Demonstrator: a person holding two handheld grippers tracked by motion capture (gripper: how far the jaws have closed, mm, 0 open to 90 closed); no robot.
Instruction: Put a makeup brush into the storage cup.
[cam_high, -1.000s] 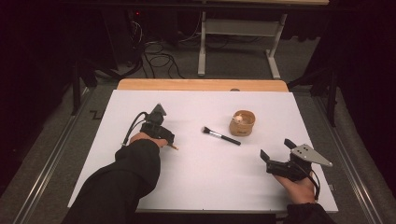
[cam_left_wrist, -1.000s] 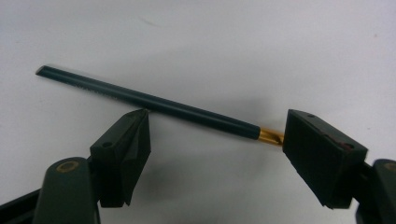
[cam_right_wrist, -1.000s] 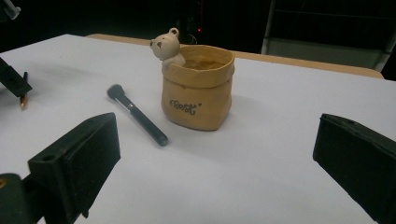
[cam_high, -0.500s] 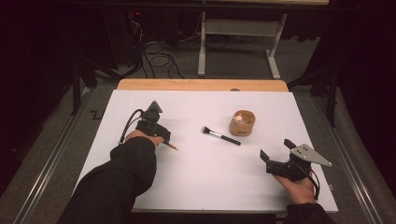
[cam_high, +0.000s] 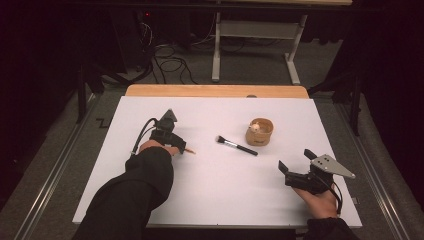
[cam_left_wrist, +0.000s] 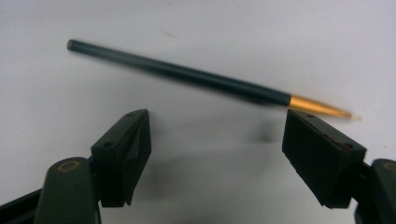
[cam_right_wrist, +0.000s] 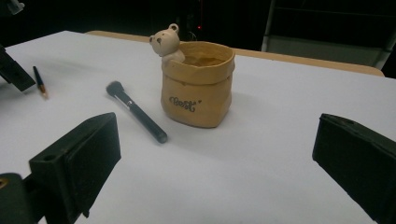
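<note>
The left gripper (cam_left_wrist: 215, 140) hovers low over the table's (cam_high: 210, 195) left half with its jaws spread wide and nothing between them. A dark pencil with a gold tip (cam_left_wrist: 205, 79) lies flat on the surface just beyond the jaws, untouched. The right gripper (cam_high: 296, 169) sits near the table's front right corner, its jaws wide apart and empty. Ahead of it, toward the middle of the table, lies a makeup brush (cam_right_wrist: 135, 111), just beside a tan pot with a little bear on its rim (cam_right_wrist: 198, 84).
</note>
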